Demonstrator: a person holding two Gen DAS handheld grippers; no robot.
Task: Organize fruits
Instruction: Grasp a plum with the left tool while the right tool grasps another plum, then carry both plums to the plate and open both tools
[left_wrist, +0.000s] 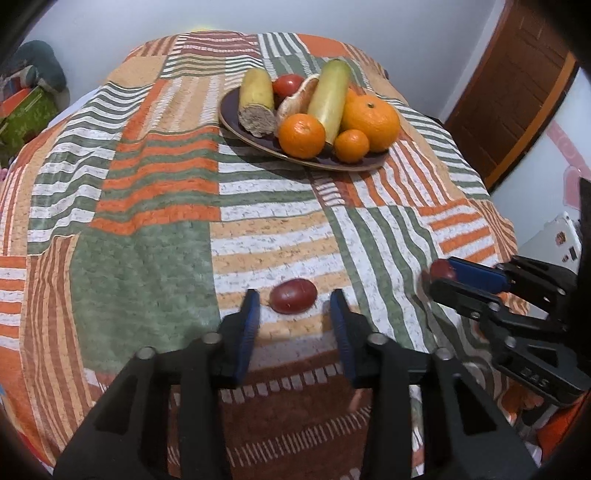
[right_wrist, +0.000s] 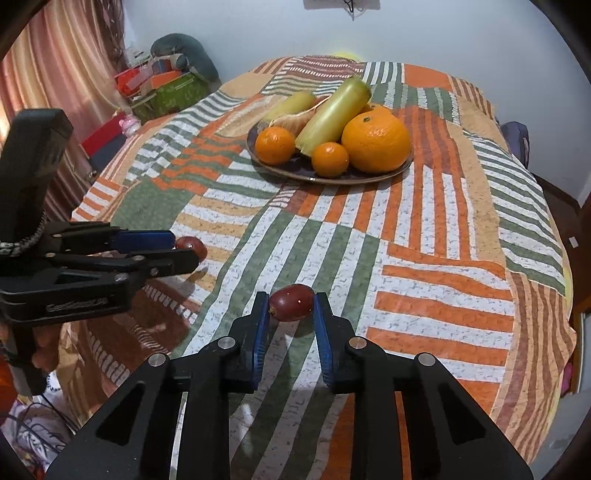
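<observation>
Two small, dark red, oval fruits lie loose on the near part of the patchwork cloth, and both are being taken at once. The first small red fruit (left_wrist: 293, 301) rests on the cloth just ahead of the left tongs (left_wrist: 294, 304), whose blue-padded fingers (left_wrist: 249, 314) stand apart on either side of it with a clear gap to each; these tongs are open and grip nothing. The second small red fruit (right_wrist: 291, 302) sits between the tips of the right tongs (right_wrist: 291, 306); the pads look to be touching or all but touching its two ends, so these tongs seem closed on it, though it appears to rest on the cloth with its shadow directly below.

Farther back, towards the middle of the surface, a dark oval plate (right_wrist: 354, 179) carries the fruit already gathered: a large orange (right_wrist: 376, 142), two smaller oranges (right_wrist: 275, 144), a long pale green-yellow fruit (right_wrist: 334, 120) leaning across the pile, a yellow fruit with a rough cut end (left_wrist: 256, 99), a red tomato (left_wrist: 287, 84) and a peeled, pale orange piece (left_wrist: 297, 98). The striped orange, green and white quilted cloth (right_wrist: 424, 258) covers the whole surface.

The step in hand seems to be picking up the last loose fruits for the plate. Next, the left tongs would need to advance slightly and close gently across the fruit's short width. The right one needs a firm enough hold to lift, then a carry far and slightly left to a free spot on the crowded plate, where a round fruit could roll off
</observation>
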